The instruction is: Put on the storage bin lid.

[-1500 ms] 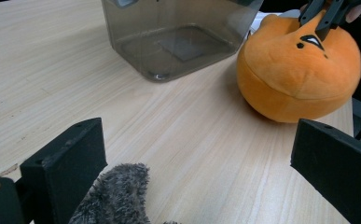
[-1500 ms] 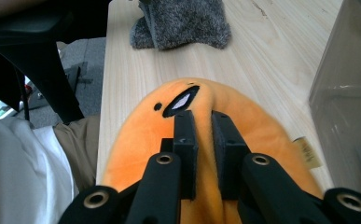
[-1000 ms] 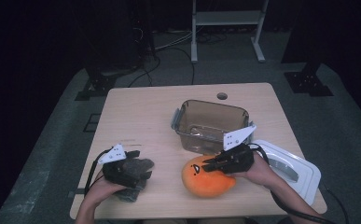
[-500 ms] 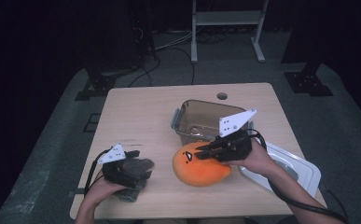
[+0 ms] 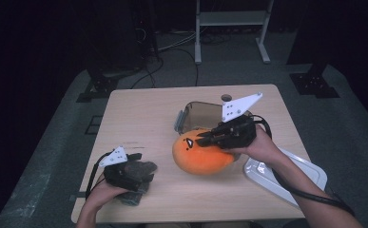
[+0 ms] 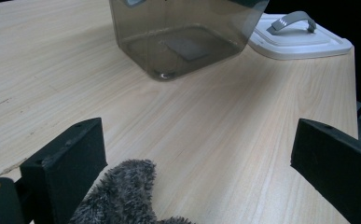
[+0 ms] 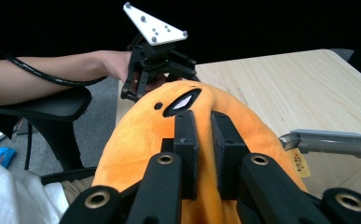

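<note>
An orange plush toy [image 5: 201, 156] with a black face mark hangs just above the table in front of the clear bin [image 5: 194, 114]. My right gripper [image 5: 206, 139] is shut on it, the jaws pinching a fold of its fabric [image 7: 204, 140]. The orange plush toy [image 7: 141, 140] bulges around the jaws. At the front left my left gripper [image 5: 141, 171] rests on the table with its jaws wide apart [image 6: 201, 140]. A grey furry toy [image 6: 122, 198] lies low between them, and the pads are not pressing on it. The grey toy [image 5: 133, 197] pokes out under that hand.
The empty clear bin [image 6: 183, 37] stands right of the table's middle, its rim [image 7: 327, 140] close by the plush. A white lid [image 5: 286, 173] with a grey handle lies at the front right corner. My left gripper [image 7: 157, 60] shows beyond the plush. Dark floor surrounds the wooden table [image 5: 139, 118].
My right gripper has risen with the orange plush, carrying it off the table and up-left toward the bin. The left gripper and the grey toy have stayed put.
</note>
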Tool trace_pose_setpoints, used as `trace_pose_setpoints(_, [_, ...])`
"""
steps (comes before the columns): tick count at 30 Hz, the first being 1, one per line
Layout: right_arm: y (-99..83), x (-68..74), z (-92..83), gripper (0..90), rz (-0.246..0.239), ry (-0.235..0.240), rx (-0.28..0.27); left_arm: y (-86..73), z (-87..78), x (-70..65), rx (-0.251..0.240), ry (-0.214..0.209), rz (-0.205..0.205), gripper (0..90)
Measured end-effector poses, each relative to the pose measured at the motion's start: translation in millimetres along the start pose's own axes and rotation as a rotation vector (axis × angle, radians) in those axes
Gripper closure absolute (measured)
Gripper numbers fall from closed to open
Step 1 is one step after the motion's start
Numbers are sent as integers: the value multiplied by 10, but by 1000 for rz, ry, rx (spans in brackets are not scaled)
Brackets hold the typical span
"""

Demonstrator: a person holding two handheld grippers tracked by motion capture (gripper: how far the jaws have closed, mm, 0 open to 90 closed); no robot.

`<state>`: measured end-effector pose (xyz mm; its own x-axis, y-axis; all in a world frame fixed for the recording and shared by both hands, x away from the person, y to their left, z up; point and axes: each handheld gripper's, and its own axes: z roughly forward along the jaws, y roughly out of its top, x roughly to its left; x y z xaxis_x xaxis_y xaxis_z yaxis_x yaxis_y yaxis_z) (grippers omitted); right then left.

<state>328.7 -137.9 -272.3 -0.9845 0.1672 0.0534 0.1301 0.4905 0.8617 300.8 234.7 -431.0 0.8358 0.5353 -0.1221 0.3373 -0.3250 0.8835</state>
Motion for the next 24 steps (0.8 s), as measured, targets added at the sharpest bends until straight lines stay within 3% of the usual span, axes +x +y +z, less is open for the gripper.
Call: trace_pose_setpoints(24, [126,-317,-202,812,24,-89,5,-4,24,1,7,-13,5,24])
